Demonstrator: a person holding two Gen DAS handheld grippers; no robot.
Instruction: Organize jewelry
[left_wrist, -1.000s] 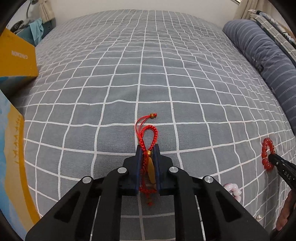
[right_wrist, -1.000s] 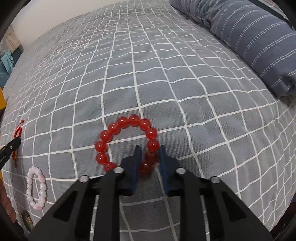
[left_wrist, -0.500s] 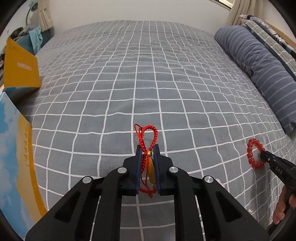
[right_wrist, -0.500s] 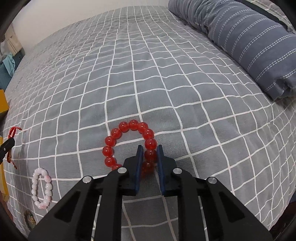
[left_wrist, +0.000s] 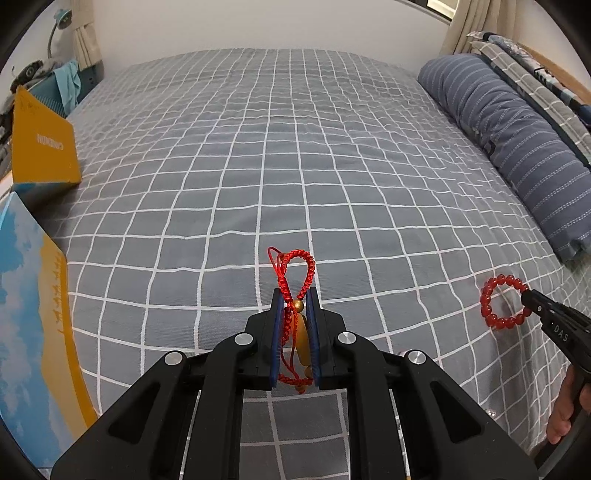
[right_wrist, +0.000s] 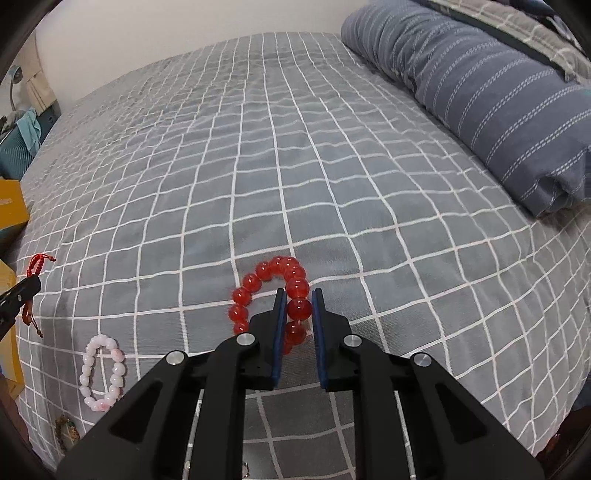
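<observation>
Left wrist view: grey checked bedspread (left_wrist: 332, 147), striped pillow (left_wrist: 517, 147) alongside.

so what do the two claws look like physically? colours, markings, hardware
Both claws, left and right, are matte black plastic with angular arms carrying cut-out slots, round silver bolt heads at the pivots, and flat dark-blue pads on the fingers. Seen from the left wrist view, the right claw's side carries white "DAS" lettering. A bare hand grips it; no cables visible.

Illumination even, soft, moderately bright in both views. Faint shadows only on the bed (left_wrist: 295, 166) beneath each claw. No glare. Strong fisheye bowing of grid lines; dark vignette at corners. Focus sharp throughout.
</observation>
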